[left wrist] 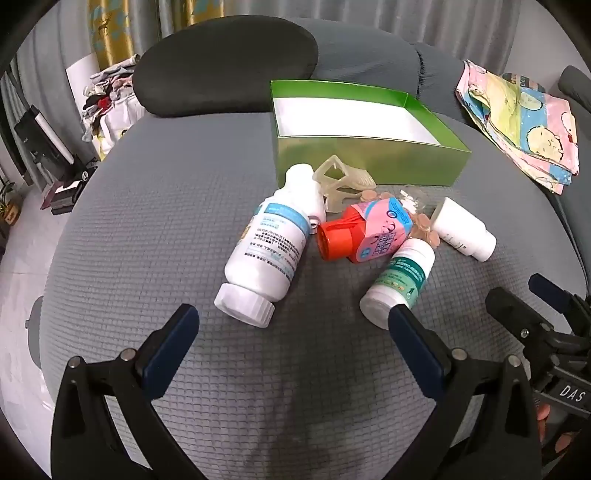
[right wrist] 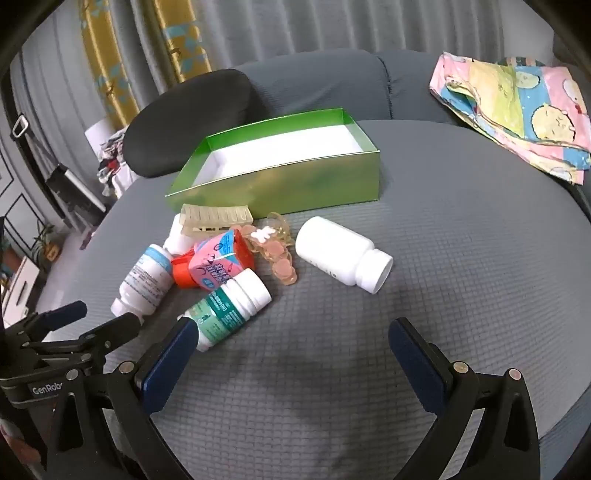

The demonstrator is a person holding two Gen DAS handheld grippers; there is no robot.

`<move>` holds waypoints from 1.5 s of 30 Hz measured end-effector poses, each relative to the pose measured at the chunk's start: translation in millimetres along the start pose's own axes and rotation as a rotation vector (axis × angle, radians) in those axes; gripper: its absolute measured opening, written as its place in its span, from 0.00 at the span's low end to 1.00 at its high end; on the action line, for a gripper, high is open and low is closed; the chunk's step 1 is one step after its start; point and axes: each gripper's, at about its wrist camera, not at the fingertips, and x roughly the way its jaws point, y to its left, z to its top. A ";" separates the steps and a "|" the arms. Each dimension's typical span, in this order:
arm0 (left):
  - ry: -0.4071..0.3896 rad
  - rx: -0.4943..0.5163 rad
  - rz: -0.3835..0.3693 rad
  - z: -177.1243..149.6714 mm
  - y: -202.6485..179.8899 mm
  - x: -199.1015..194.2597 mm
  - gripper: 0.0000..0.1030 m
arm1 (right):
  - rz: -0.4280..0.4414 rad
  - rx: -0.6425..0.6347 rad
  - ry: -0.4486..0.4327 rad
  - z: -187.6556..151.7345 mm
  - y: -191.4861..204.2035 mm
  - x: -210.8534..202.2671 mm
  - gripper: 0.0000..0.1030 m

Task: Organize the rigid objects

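Bottles heaped before an empty green box (left wrist: 369, 162) on a grey sofa cushion (left wrist: 147, 221)

Left claw (left wrist: 291, 325) and right claw (right wrist: 291, 336) both spread wide, pinching nothing; bottles (left wrist: 266, 243) lie on their sides just beside the box.

Grey sofa (left wrist: 155, 229) with a waffle-textured cover fills most of both views, dark cushion (left wrist: 225, 62) propped at its back. Grey curtains (right wrist: 332, 26) behind, with a gold patterned panel (right wrist: 177, 37). Pastel cartoon-print cloth (right wrist: 517, 110) lies on the sofa's right. Pale glossy floor (left wrist: 18, 280) at left, with a pile of clothes (left wrist: 107, 99) and a black stand nearby. Soft, even daylight.
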 end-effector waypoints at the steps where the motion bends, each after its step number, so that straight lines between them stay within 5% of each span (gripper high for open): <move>1: -0.005 0.001 0.002 -0.5 -0.2 0.2 0.99 | -0.002 -0.004 -0.001 -0.1 0.8 -0.2 1.00; 45: -0.026 0.096 -0.016 -11.2 -30.4 -0.6 0.99 | 0.023 -0.005 -0.012 1.1 2.3 -12.6 1.00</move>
